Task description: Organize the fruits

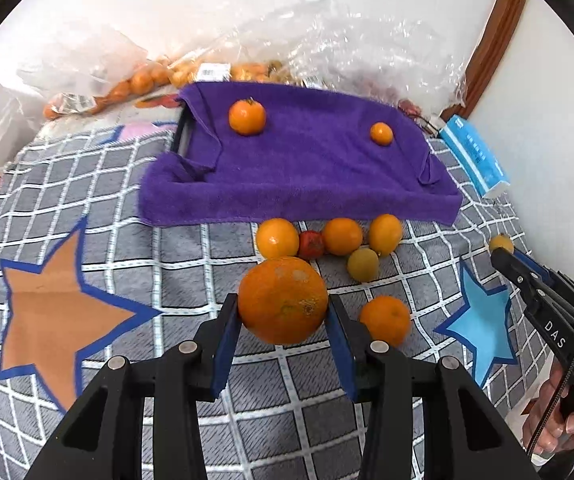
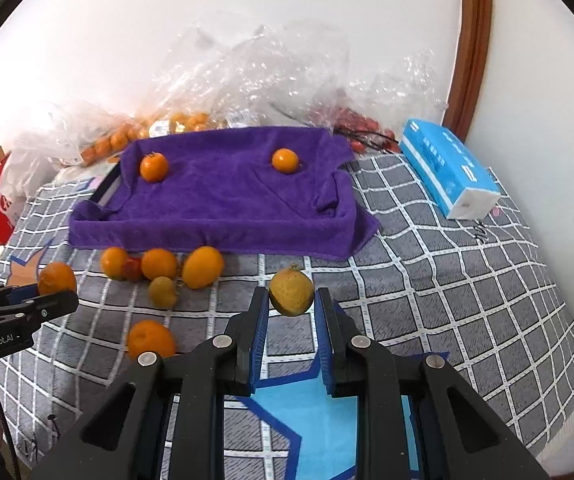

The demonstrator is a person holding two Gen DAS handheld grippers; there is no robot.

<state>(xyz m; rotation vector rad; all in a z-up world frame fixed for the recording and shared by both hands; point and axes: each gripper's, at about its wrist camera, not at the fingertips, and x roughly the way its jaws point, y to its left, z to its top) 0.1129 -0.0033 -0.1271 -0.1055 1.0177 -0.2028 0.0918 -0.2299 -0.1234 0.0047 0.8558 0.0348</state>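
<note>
1. Left tongs (image 1: 283, 308) clamped on a large orange (image 1: 283, 300), held clear of the checked cloth (image 1: 247, 400).
2. Right tongs (image 2: 291, 300) pinch a small yellowish fruit (image 2: 291, 290), jaws narrow, pads pressing its sides.
3. Step in hand, as I judge it: both fruits picked, carry to the purple-towel tray (image 2: 215, 204) at 12 o'clock.
4. Two small oranges already sit in the tray, one at its 10 o'clock (image 2: 153, 166), one at 1 o'clock (image 2: 285, 160).
5. Loose cluster of fruit (image 1: 327, 240) lies just before the tray's near edge; one more orange (image 1: 385, 320) beside the left tongs at 3 o'clock.
6. Next move calls for lifting over the tray's near wall, then releasing gently to stop rolling.
7. Writing: "DAS" on the right tongs' arm in the left view; "Robot.AI" on the left tongs' arm in the right view. Blue tissue pack (image 2: 447, 168) print unreadable.
</note>
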